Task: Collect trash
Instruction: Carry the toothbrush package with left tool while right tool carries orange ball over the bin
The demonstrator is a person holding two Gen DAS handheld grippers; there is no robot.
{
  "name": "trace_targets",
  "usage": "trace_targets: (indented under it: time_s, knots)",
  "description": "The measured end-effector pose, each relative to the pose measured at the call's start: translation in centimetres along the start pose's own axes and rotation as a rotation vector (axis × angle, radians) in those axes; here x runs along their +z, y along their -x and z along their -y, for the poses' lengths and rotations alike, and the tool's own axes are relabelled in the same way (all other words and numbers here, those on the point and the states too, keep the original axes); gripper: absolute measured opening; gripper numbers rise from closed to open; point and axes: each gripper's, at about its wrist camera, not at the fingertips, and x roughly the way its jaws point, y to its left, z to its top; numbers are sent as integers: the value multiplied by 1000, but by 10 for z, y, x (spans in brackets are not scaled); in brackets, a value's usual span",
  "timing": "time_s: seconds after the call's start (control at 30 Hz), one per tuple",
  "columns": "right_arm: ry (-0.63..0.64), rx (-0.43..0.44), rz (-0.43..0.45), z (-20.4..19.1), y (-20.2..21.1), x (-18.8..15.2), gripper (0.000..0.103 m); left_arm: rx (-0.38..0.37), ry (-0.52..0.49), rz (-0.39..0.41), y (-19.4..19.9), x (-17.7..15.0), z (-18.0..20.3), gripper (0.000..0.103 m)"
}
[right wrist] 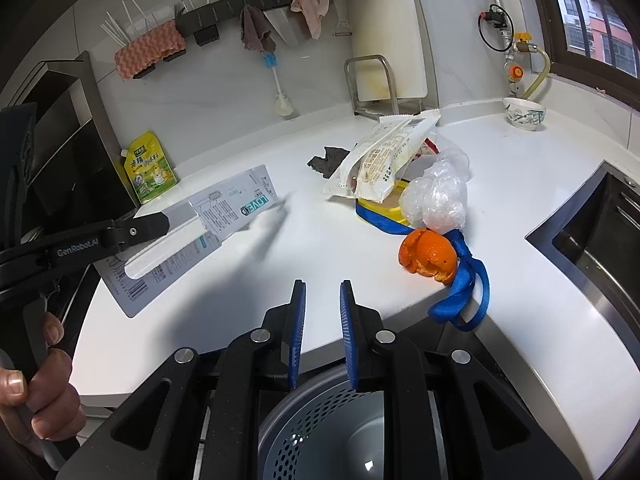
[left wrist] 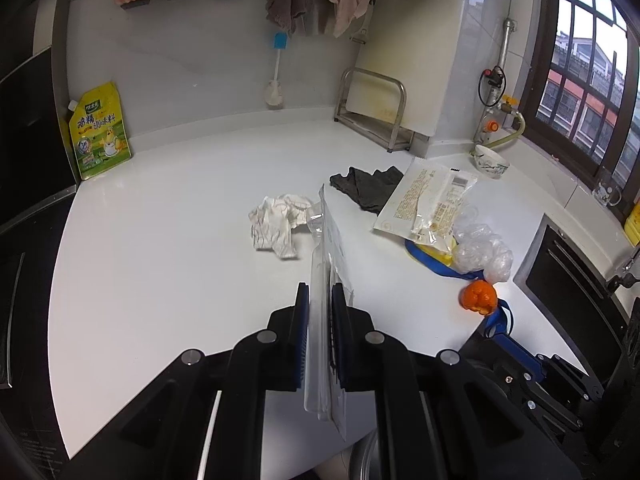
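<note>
My left gripper (left wrist: pixel 320 292) is shut on a flat clear plastic blister pack (left wrist: pixel 326 272) with a printed card back, held edge-up above the white counter. It also shows in the right wrist view (right wrist: pixel 208 216), clamped by the left gripper (right wrist: pixel 160 224). My right gripper (right wrist: pixel 323 292) is open and empty above the counter's front edge, over a grey perforated bin (right wrist: pixel 340 428). On the counter lie a crumpled white tissue (left wrist: pixel 278 222), a snack wrapper (right wrist: pixel 380 156), a crumpled clear plastic bag (right wrist: pixel 438 196), orange peel (right wrist: pixel 428 258) and a yellow-blue pack (right wrist: pixel 378 208).
A blue strap (right wrist: pixel 468 292) hangs over the counter edge. A dark cloth (left wrist: pixel 366 186), a yellow seasoning pouch (left wrist: pixel 98 132), a metal rack (left wrist: pixel 374 112) and a bowl (right wrist: pixel 524 114) stand further back. A sink (right wrist: pixel 600 220) is at the right.
</note>
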Motion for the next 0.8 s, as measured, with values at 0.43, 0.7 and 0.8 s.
trace_targets:
  time_s: [0.43,0.7,0.8]
  knots:
    - [-14,-21,35,4,33,-6,17,-31,-53,2,30,-25,22,12]
    - [-27,-35,23,13,56,-27,17,-64,-63,-9,56,-50,36,12]
    - [-33,-40,12,18,63,-35,17,-79,-79,-10,67,-60,43,12]
